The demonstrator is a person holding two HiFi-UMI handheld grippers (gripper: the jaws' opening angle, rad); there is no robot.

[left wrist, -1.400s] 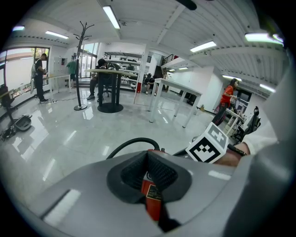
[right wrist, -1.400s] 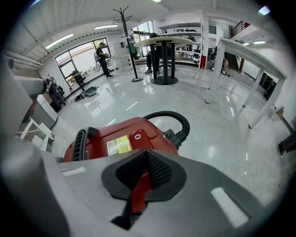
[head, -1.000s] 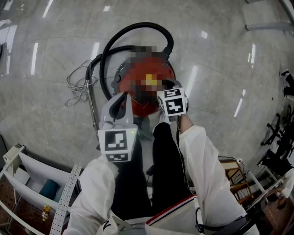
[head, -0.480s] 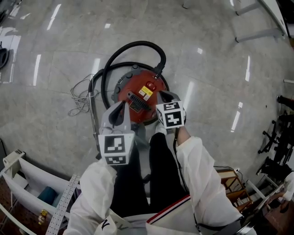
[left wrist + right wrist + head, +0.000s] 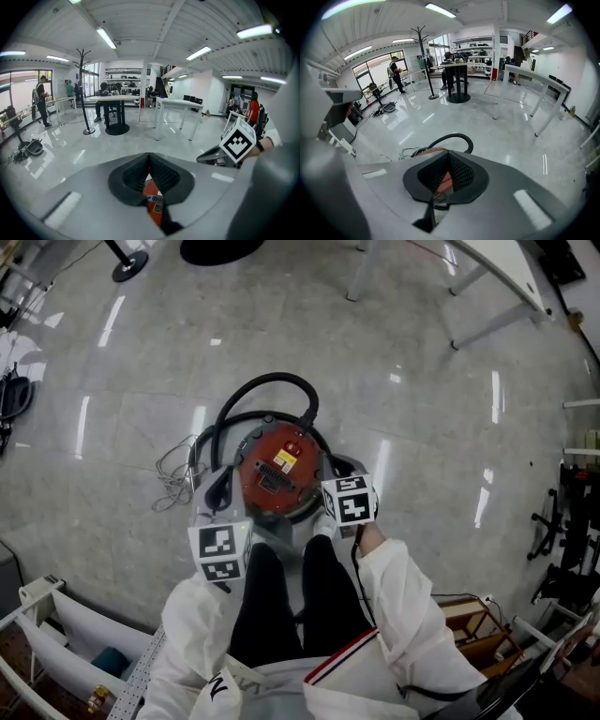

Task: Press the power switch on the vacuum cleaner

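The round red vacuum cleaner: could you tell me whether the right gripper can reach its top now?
Probably yes: the right gripper hangs near the round red vacuum cleaner, whose top lies bare; the black hose loops round its far side.

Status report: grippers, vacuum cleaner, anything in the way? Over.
Both shut, empty: left gripper and right gripper flank the vacuum cleaner, off it. It stands upright on the floor. Its hose loops behind; nothing over its top.
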